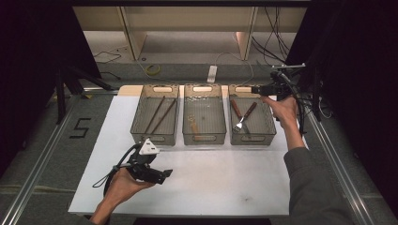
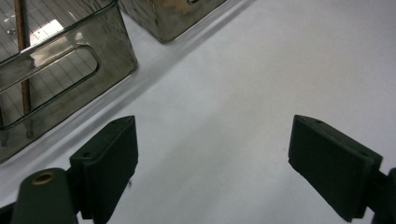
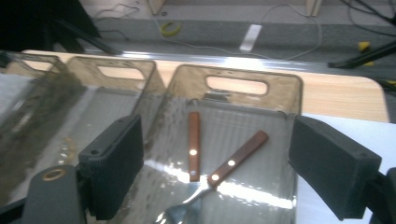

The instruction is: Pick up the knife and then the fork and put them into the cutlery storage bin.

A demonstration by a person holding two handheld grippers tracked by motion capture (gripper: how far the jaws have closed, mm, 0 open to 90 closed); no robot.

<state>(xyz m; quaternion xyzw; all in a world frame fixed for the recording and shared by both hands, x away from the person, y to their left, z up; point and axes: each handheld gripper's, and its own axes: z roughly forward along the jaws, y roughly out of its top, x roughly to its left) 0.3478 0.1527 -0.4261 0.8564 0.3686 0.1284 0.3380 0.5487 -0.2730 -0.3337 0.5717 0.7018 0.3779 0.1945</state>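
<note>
A white table [image 1: 211, 183] carries three clear bins side by side. The right bin [image 3: 280, 93] holds two wooden-handled utensils, one a fork [image 3: 224, 170]. The right gripper [image 3: 215, 163] hovers above that bin, jaws spread and empty. The left gripper [image 2: 212, 158] hangs over bare tabletop, jaws likewise spread.

Left gripper [image 1: 165, 174]: black body, white and grey three-cornered plate [image 1: 149, 148] on top, black cable [image 1: 114, 172] looping off the rear. Jaws are matte black blocks, each with small round screw recesses; a brass-coloured ring [image 2: 43, 177] sits in the left mount. Right gripper [image 1: 256, 89]: black, same blocky jaws, black cable [image 1: 296, 105] trailing. Right arm wears a grey long sleeve [image 1: 309, 187].
</note>
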